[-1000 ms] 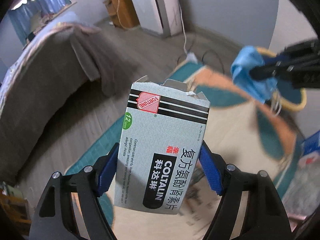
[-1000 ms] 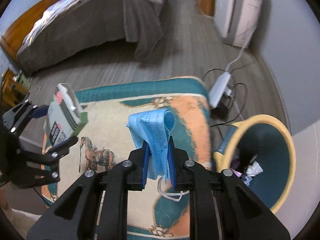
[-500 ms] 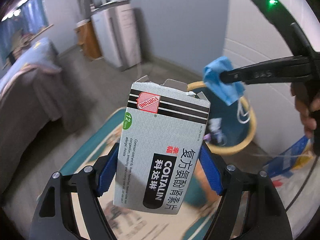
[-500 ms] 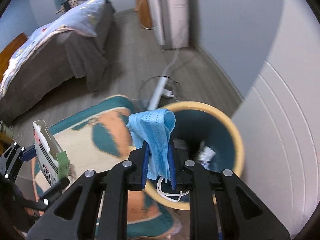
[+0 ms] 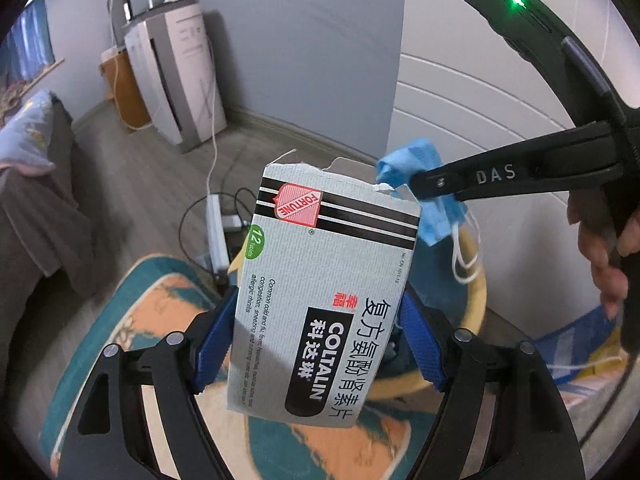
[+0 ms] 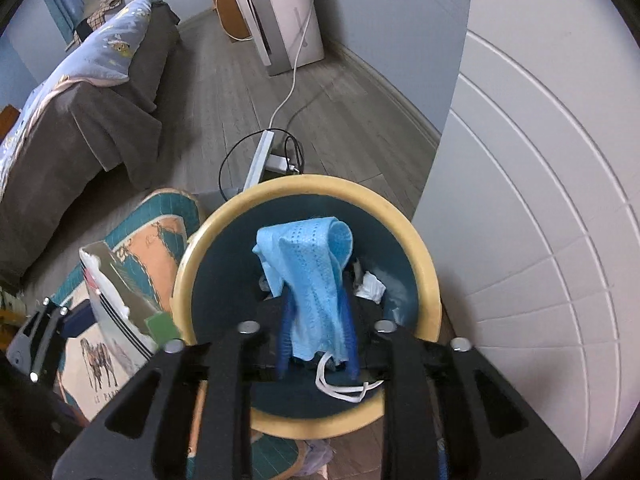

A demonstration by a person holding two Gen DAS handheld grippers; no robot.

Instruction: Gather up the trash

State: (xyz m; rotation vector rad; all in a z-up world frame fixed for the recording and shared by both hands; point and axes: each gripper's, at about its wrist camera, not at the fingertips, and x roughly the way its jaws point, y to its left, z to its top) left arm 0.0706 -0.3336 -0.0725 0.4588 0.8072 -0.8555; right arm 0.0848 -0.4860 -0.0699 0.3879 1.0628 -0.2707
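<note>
My left gripper (image 5: 320,336) is shut on a grey torn-open medicine box (image 5: 324,292) marked COLTALIN, held upright in front of the bin. The box also shows in the right wrist view (image 6: 116,304), left of the bin. My right gripper (image 6: 318,336) is shut on a blue face mask (image 6: 312,276) with white ear loops, held over the mouth of a round bin (image 6: 424,264) with a yellow rim and dark blue inside. In the left wrist view the mask (image 5: 416,168) hangs above the bin rim (image 5: 476,304). Crumpled white trash (image 6: 372,284) lies inside the bin.
A patterned teal and orange rug (image 6: 160,240) lies left of the bin. A white power strip with cables (image 6: 260,156) lies on the wood floor behind it. A bed with a grey cover (image 6: 80,112) is at left, a white wall panel (image 6: 540,200) at right.
Both grippers have moved toward the bin. The mask now hangs over the bin's mouth instead of its near left edge, and the box is close beside the rim.
</note>
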